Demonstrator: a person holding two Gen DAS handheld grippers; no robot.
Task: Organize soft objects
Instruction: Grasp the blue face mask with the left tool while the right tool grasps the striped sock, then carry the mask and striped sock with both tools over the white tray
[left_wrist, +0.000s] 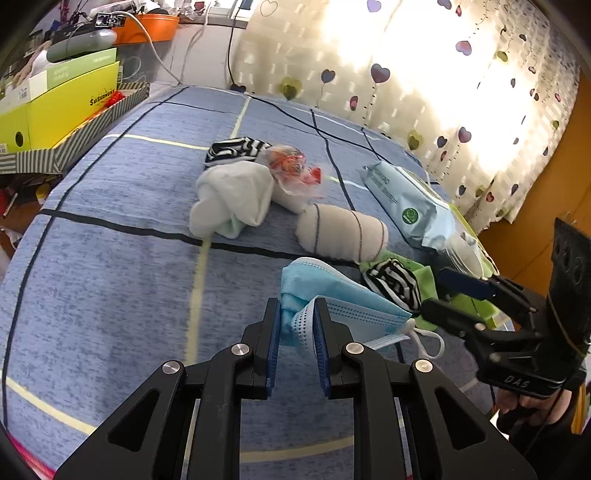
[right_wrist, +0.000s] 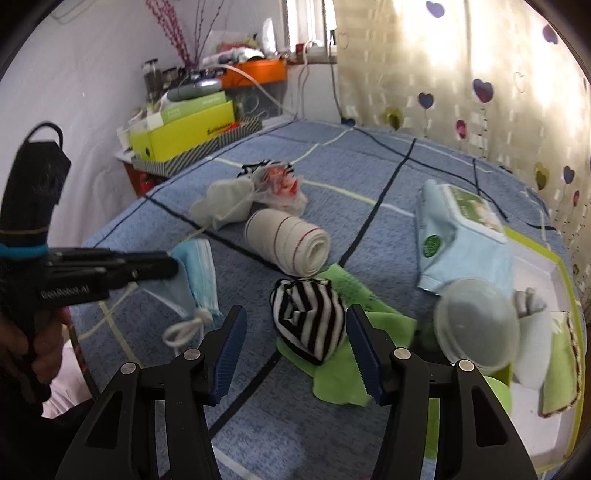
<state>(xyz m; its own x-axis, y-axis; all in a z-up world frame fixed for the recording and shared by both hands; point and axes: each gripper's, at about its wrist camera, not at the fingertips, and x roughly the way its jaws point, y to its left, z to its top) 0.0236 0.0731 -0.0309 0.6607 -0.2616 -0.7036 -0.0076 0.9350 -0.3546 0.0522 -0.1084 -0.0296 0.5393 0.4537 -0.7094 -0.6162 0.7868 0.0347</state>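
A light blue face mask (left_wrist: 332, 291) hangs pinched between the pads of my left gripper (left_wrist: 297, 314), which is shut on it just above the blue checked bedspread (left_wrist: 110, 295). In the right wrist view the same mask (right_wrist: 195, 273) droops from the left gripper (right_wrist: 173, 266) at the left. My right gripper (right_wrist: 295, 317) stands open around a balled black-and-white striped sock (right_wrist: 310, 321), with a gap at the left pad. The sock lies on a green cloth (right_wrist: 369, 306). From the left wrist view, the right gripper (left_wrist: 434, 291) sits beside the striped sock (left_wrist: 391, 284).
Mid-bed lie a rolled beige cloth (left_wrist: 340, 232), a white sock bundle (left_wrist: 229, 199), a clear bag with orange contents (left_wrist: 288, 166) and another striped item (left_wrist: 232, 149). A wipes pack (right_wrist: 458, 236), a round clear lid (right_wrist: 476, 325) and a white tray (right_wrist: 546, 413) are at right. Yellow-green boxes (left_wrist: 55, 107) stand far left.
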